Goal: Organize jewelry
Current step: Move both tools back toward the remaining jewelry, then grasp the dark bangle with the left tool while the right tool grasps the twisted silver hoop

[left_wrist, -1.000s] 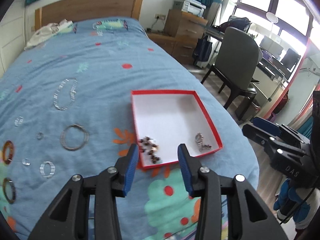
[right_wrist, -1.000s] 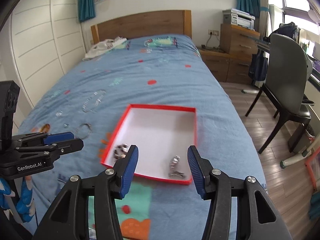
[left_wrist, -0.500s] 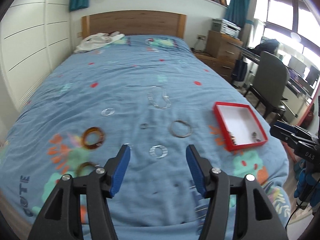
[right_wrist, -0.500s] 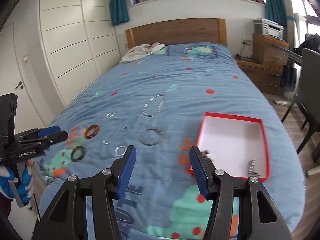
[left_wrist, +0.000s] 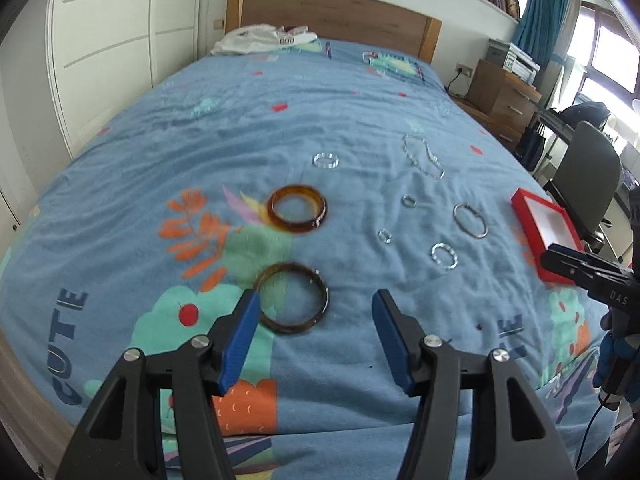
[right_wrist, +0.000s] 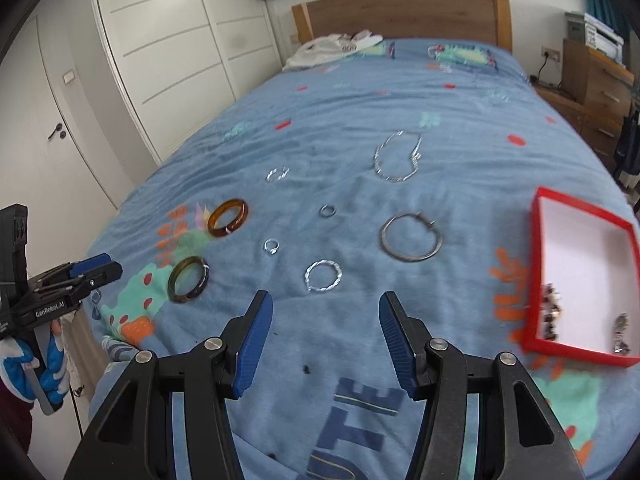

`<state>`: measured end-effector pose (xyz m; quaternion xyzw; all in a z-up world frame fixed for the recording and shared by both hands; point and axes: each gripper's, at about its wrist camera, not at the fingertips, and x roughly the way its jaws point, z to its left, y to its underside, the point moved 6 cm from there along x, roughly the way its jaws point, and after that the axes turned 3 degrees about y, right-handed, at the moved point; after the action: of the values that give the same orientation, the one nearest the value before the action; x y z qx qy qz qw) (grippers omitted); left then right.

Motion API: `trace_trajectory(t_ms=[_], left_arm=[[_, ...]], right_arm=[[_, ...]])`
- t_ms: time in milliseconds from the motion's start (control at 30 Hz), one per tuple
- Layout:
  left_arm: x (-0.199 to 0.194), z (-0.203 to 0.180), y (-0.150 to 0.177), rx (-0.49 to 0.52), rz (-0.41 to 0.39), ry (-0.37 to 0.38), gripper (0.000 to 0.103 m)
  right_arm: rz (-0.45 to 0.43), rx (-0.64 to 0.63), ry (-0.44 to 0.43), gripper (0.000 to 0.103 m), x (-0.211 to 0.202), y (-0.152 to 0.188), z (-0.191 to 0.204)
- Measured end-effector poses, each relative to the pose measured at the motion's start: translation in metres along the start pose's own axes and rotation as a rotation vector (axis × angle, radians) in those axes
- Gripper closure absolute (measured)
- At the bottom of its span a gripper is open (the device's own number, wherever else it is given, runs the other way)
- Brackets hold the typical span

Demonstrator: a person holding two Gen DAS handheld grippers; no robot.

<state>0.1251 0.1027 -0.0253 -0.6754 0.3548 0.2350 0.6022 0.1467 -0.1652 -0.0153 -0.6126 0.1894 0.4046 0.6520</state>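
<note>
Jewelry lies spread on a blue patterned bedspread. My left gripper is open and empty, just short of a dark brown bangle. An amber bangle lies beyond it. My right gripper is open and empty, just short of a twisted silver ring. A large silver hoop, a silver chain and small rings lie further out. The red box at right holds a beaded piece and a metal piece. The box also shows in the left wrist view.
White clothing lies by the wooden headboard. White wardrobe doors stand left of the bed. A wooden dresser and a grey chair stand right of it. The bed's foot edge is right below both grippers.
Both grippers have swung left, away from the red box, and now face the loose jewelry. The left one has come in close to the dark bangle. Both stay open.
</note>
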Motion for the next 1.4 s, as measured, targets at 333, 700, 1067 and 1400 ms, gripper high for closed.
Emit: trace_trajectory(t_ms=[333, 700, 1067, 1400], left_arm=[[0.074, 0.005, 0.011, 0.027, 0.111, -0.010, 0.047], [0.112, 0.006, 0.015, 0.042, 0.224, 0.014, 0.048], [0.129, -0.010, 0.025, 0.130, 0.301, -0.026, 0.093], [0.114, -0.023, 0.021, 0.187, 0.235, -0.085, 0.096]], right_arm=[[0.116, 0.006, -0.014, 0.048, 0.090, -0.003, 0.013], [0.160, 0.025, 0.005, 0.048, 0.139, 0.000, 0.013], [0.147, 0.039, -0.005, 0.062, 0.153, 0.000, 0.013], [0.128, 0.035, -0.033, 0.063, 0.134, 0.006, 0.010]])
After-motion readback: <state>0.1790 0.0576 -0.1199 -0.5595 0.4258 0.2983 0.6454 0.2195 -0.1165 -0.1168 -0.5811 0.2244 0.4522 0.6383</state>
